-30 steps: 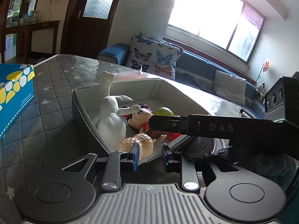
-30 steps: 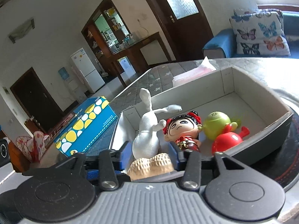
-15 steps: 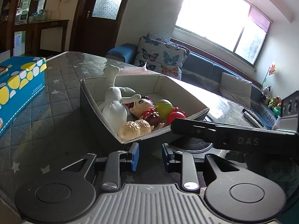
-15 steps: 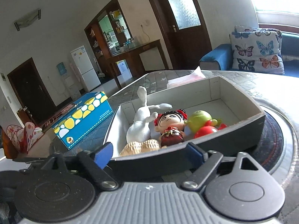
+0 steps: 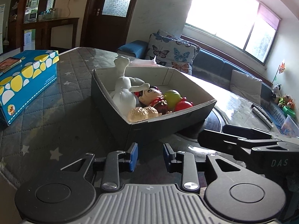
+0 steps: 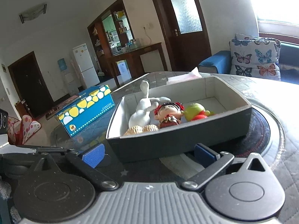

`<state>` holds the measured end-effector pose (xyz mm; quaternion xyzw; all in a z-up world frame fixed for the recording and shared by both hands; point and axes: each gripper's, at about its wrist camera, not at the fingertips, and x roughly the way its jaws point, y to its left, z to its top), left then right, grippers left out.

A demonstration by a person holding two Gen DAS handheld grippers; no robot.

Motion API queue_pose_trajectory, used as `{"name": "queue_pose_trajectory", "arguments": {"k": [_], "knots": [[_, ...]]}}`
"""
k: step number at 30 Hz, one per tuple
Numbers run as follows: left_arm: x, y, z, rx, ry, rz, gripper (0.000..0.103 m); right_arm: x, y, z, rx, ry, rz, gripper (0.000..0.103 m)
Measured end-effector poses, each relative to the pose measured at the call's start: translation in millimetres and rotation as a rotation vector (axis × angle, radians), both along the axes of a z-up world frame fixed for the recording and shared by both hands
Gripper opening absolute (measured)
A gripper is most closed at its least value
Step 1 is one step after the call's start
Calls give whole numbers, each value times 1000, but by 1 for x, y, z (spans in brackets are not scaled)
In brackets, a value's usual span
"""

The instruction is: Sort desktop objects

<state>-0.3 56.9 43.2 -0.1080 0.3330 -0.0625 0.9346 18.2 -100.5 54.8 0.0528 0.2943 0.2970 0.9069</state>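
The sorting looks close to finished. In the centre of both views a dark box (image 5: pixel 149 128) with a pale lining sits on the quilted table (image 5: pixel 61 123), its right end resting over a round dark mat (image 6: pixel 261 130). Five toys lie inside it, crowded toward the near left end: a white cloth doll (image 5: pixel 124 93) with one limb sticking up, a doll with a red headdress (image 6: pixel 169 112), a green ball-shaped toy (image 5: pixel 172 97), a red one (image 5: pixel 182 106) just beside it, and a tan peanut-shaped piece (image 5: pixel 143 113) at the near corner.

The left gripper (image 5: pixel 150 156), at the bottom of its view, has its fingers narrowly parted with nothing between them. The right gripper (image 6: pixel 149 153) has its fingers spread wide, also empty, near the box's near wall.

Outside the box, a blue and yellow tissue box (image 5: pixel 22 82) stands at centre left, well apart, and a pink tissue pack (image 6: pixel 185 76) lies behind the far wall. Whether these count as things to sort is unclear; no loose toy shows on the table.
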Motion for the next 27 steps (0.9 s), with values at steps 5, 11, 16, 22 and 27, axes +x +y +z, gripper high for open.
{"name": "queue_pose_trajectory", "arguments": {"k": [5,11,16,22,27], "knots": [[-2,-1,-4,52,38,38,34,-8,-3,-6,6,27,-21,103],[-4,-5,-8,110,66,67,34,-21,2,-9,-38,-14,-38,103],[-7,-5,-10,114,43,76,34,-23,1,-13,-38,-5,-51,103],[-11,-10,-10,164,-16,99,34,-28,5,-18,-76,-7,-52,103],[-9,-10,-14,197,-15,123,33,-30,10,-21,-89,0,-46,103]]}}
